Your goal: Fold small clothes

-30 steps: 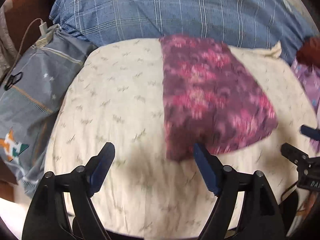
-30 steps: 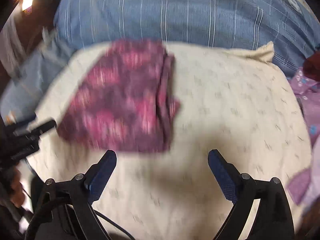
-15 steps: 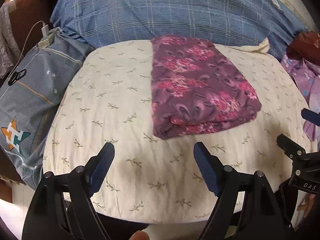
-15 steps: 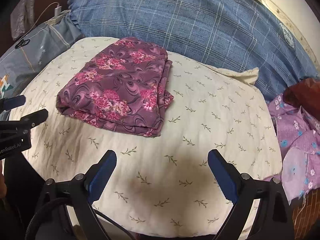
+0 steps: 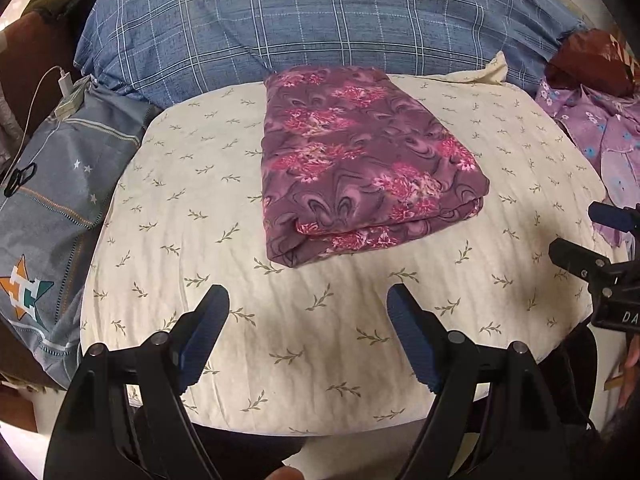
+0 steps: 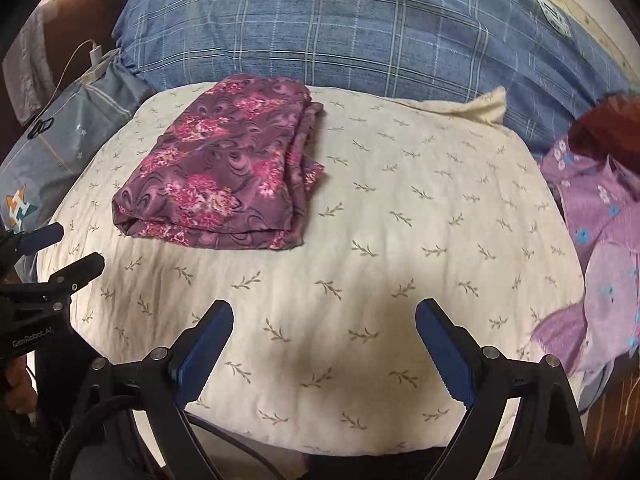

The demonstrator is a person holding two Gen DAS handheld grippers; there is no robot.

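Note:
A folded purple garment with pink flowers (image 5: 360, 168) (image 6: 224, 172) lies flat on the cream leaf-print pillow (image 5: 320, 340) (image 6: 400, 240). My left gripper (image 5: 308, 300) hovers open over the pillow's near side, a little short of the garment's folded edge, nothing between its blue pads. My right gripper (image 6: 324, 316) is open too, over bare pillow to the right of the garment. Each gripper shows at the edge of the other's view: the right gripper (image 5: 592, 236) and the left gripper (image 6: 60, 248).
A blue plaid cover (image 5: 320, 28) lies behind the pillow. A grey pillow with a star logo (image 5: 48, 208) and a white charger (image 5: 66, 84) are at the left. Lilac flowered clothes (image 6: 600, 240) and a dark red item (image 5: 588, 60) are piled at the right.
Both grippers have drawn back from the folded garment toward the pillow's near edge. The garment lies still; the early blur is gone. Both stay open.

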